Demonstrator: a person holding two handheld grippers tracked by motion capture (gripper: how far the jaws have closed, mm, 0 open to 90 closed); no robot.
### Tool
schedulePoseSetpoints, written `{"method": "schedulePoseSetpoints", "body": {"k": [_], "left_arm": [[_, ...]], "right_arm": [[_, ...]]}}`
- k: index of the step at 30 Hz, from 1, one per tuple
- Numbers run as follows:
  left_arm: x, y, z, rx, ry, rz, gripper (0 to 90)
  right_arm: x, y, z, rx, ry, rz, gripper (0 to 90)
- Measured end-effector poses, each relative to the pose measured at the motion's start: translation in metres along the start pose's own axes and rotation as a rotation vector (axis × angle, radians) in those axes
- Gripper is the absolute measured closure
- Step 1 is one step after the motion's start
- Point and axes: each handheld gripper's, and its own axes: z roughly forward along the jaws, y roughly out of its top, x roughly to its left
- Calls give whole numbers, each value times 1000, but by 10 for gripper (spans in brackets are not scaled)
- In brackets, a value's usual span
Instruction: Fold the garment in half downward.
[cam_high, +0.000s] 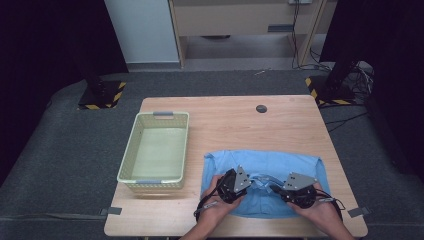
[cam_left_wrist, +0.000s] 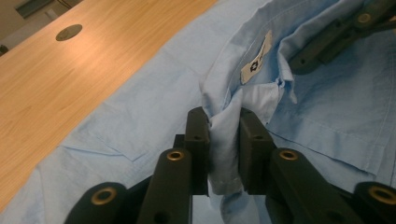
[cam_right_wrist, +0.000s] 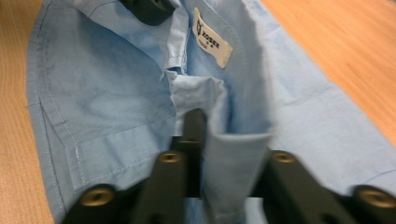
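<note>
From above the near edge we look down on the whole table (cam_high: 230, 120); both gripper cameras sit close, facing each other across the shirt collar (cam_left_wrist: 261, 56).

Even overhead light falls on the wooden table (cam_high: 230, 120); far corners of the high view go black. Glare streaks the tabletop in the left gripper view, and the right gripper view is motion-blurred.

The white neck label (cam_right_wrist: 212, 38) inside the blue shirt's (cam_right_wrist: 107, 93) collar reads "ZOSEE".

Matt light-blue cloth shirt (cam_high: 280, 167), smooth wood-grain table (cam_high: 225, 117) — faint sheen, pale ribbed plastic basket (cam_high: 131, 150), black matt gripper jaws
</note>
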Motion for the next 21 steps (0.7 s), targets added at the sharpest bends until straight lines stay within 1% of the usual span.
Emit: {"method": "schedulePoseSetpoints", "body": {"k": [1,3,6,9,11,14,15,18,20,21], "left_arm": [[0,0,0,-2,-2,-3,745],[2,-1,-1,-3,2,-13,693],[5,-3,0,3,9,-33,550],[8,-5,1,19,12,-69,403],[10,-6,2,22,17,-86,336],[13,-8,6,43,5,-112,228],[13,-9,7,46,3,-120,203],[14,-12,10,53,-17,-131,193],[12,-11,12,48,-37,-132,210],[11,-10,12,42,-46,-124,243]], "right_arm": [[0,0,-1,-1,-6,-2,841],[0,0,-3,-6,-14,-6,859],[1,-2,-4,-6,-22,-16,864],[3,-2,-4,-9,-29,-32,865],[4,-2,-4,-12,-36,-37,866],[3,-2,-5,-18,-42,-40,866],[3,-2,-5,-21,-44,-39,867],[3,-3,-6,-24,-47,-34,867],[3,-2,-6,-30,-48,-29,867],[3,-2,-6,-33,-49,-29,867]]}}
